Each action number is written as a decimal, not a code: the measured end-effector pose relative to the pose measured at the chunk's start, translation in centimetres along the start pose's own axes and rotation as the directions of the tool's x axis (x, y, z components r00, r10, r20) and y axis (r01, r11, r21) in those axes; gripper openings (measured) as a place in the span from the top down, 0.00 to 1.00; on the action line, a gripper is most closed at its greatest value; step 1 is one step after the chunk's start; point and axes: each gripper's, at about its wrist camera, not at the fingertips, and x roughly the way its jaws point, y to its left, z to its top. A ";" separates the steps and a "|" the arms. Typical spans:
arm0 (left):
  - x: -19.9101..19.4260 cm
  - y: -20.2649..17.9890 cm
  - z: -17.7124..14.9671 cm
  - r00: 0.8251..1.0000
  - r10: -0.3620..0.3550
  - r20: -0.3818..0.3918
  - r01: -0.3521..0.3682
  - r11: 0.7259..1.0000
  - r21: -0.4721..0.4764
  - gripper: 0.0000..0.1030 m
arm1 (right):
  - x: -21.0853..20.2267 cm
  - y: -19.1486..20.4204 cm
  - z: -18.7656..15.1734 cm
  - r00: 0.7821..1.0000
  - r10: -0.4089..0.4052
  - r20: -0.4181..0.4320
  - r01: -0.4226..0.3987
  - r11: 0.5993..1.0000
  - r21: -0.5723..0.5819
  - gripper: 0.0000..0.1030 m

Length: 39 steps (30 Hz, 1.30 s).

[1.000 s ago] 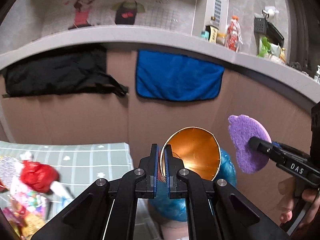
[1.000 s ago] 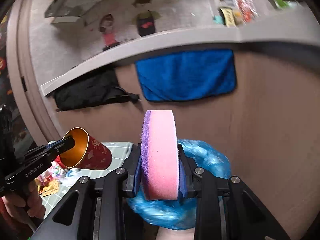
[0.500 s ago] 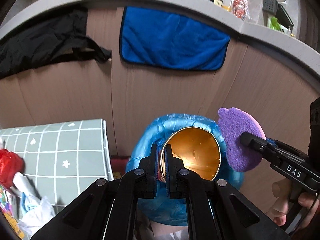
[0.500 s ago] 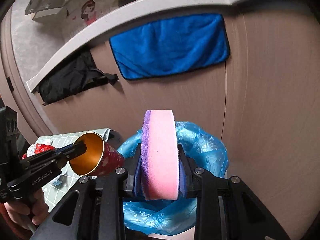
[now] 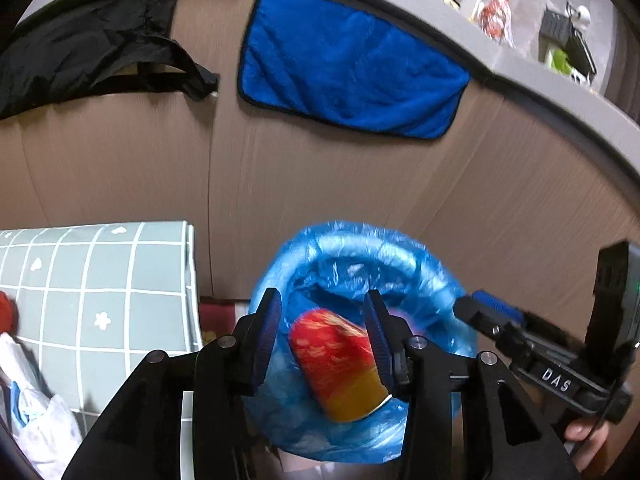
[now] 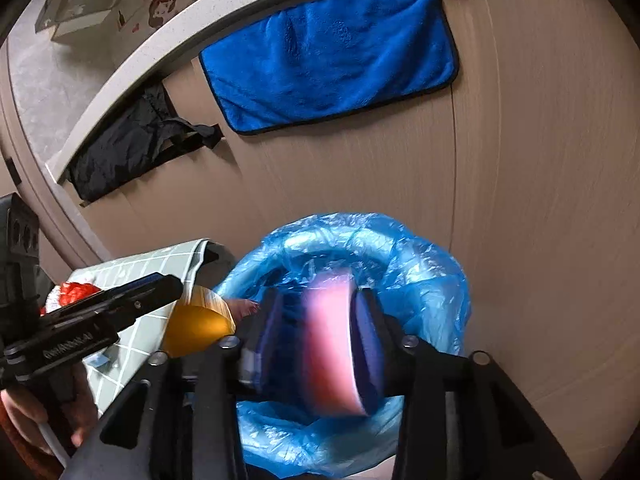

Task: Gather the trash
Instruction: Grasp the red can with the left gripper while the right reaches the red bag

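Note:
A bin lined with a blue plastic bag (image 5: 400, 256) (image 6: 420, 264) stands against the wall below both grippers. My left gripper (image 5: 322, 332) is open over it; a red and gold paper cup (image 5: 340, 364) is loose and blurred between its fingers, above the bag's mouth. The cup's gold inside also shows in the right wrist view (image 6: 196, 328). My right gripper (image 6: 320, 340) is open too; a pink and purple sponge (image 6: 332, 340), blurred, is between its fingers over the bag. The right gripper's fingers (image 5: 496, 312) show at the bag's right rim.
A table with a green checked cloth (image 5: 100, 280) is left of the bin, with red and white trash (image 5: 24, 400) on its near side. A brown panel wall behind carries a blue towel (image 5: 352, 76) and a black bag (image 5: 92, 52) under a grey counter.
Both grippers have tilted down over the bin and opened. The cup has left the left fingers and the sponge has come loose between the right fingers; both are blurred.

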 end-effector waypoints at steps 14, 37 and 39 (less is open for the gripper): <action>-9.4 6.1 -2.3 0.985 0.162 0.066 -0.153 0.981 -0.119 0.57 | -5.0 4.4 0.0 0.994 -0.052 0.101 0.061 0.994 -0.093 0.58; -27.4 28.4 -8.7 0.863 0.492 0.120 -0.419 0.827 -0.375 0.57 | -1.4 26.2 -3.3 0.976 0.198 -0.093 -0.219 0.912 -0.348 0.58; -28.2 31.2 -8.8 0.848 0.520 0.106 -0.435 0.796 -0.421 0.57 | -0.7 28.0 -3.9 0.968 0.216 -0.125 -0.247 0.897 -0.365 0.58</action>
